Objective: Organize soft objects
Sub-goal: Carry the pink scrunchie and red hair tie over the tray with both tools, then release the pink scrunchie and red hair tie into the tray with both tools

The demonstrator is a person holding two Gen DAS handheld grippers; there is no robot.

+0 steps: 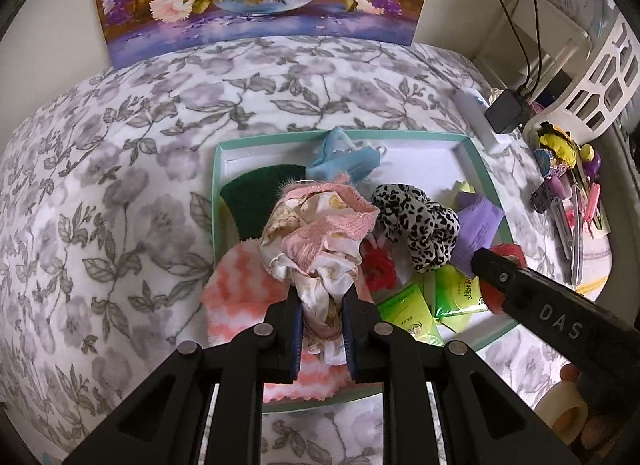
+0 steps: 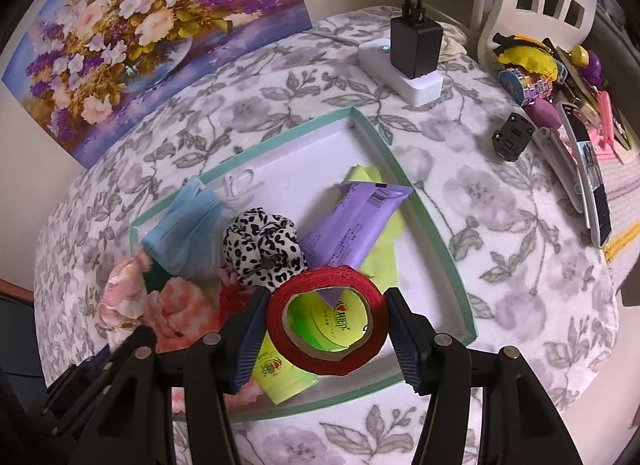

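The left gripper (image 1: 322,297) pinches a crumpled pink and cream cloth (image 1: 320,233) over the near left part of the green-rimmed tray (image 1: 478,157), hiding much of the coral fuzzy cloth (image 1: 236,297) beneath. The right gripper (image 2: 326,329) clamps a red ribbon roll (image 2: 328,325) above the tray's near edge, partly covering green packets (image 2: 280,377). A leopard scrunchie (image 2: 262,249), blue mask (image 2: 188,229) and purple packet (image 2: 356,221) lie behind; the items under the scrunchie are hard to identify.

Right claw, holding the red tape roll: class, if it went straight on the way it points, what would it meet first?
Probably the leopard-print scrunchie, just beyond the red tape roll held in the right claw, with the purple packet beside it. Depth is unclear.
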